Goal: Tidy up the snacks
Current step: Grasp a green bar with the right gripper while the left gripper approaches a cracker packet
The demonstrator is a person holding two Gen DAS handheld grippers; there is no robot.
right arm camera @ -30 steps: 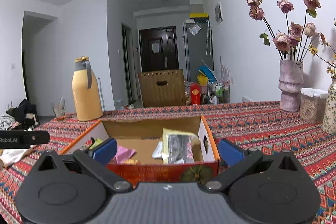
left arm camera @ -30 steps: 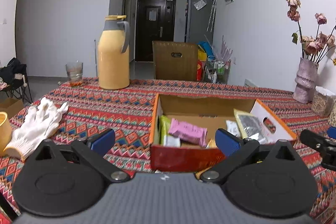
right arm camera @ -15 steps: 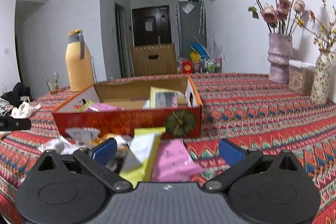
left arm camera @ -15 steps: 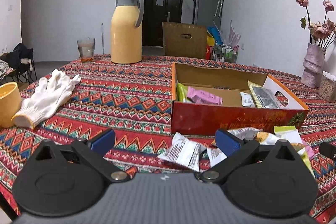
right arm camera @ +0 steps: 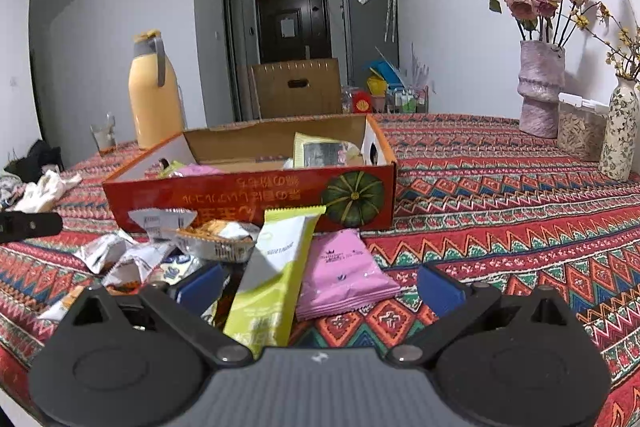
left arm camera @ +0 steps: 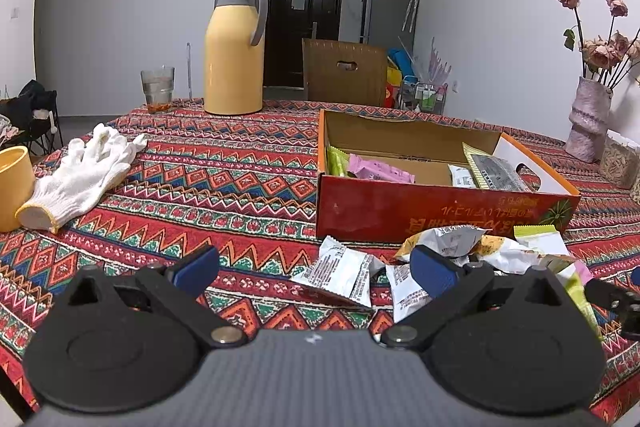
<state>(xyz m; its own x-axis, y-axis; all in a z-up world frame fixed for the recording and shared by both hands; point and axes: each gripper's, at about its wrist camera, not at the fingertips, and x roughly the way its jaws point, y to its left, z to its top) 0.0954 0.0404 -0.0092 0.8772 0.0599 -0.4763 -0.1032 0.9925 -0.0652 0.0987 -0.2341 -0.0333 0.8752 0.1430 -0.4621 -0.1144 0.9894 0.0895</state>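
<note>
A red cardboard box lies open on the patterned tablecloth with several snack packets inside. A loose pile of packets lies in front of it: white ones, a green-yellow one and a pink one. My left gripper is open, low over the cloth, with a white packet between its blue pads. My right gripper is open too, and the green-yellow and pink packets lie between its fingers, untouched.
A yellow thermos jug, a glass, white gloves and a yellow cup stand to the left. Vases with dried roses and a seed jar stand at the far right.
Both grippers have drawn back from the box and dropped lower. The loose packets in front of the box have come into view and now lie between the open fingers.
</note>
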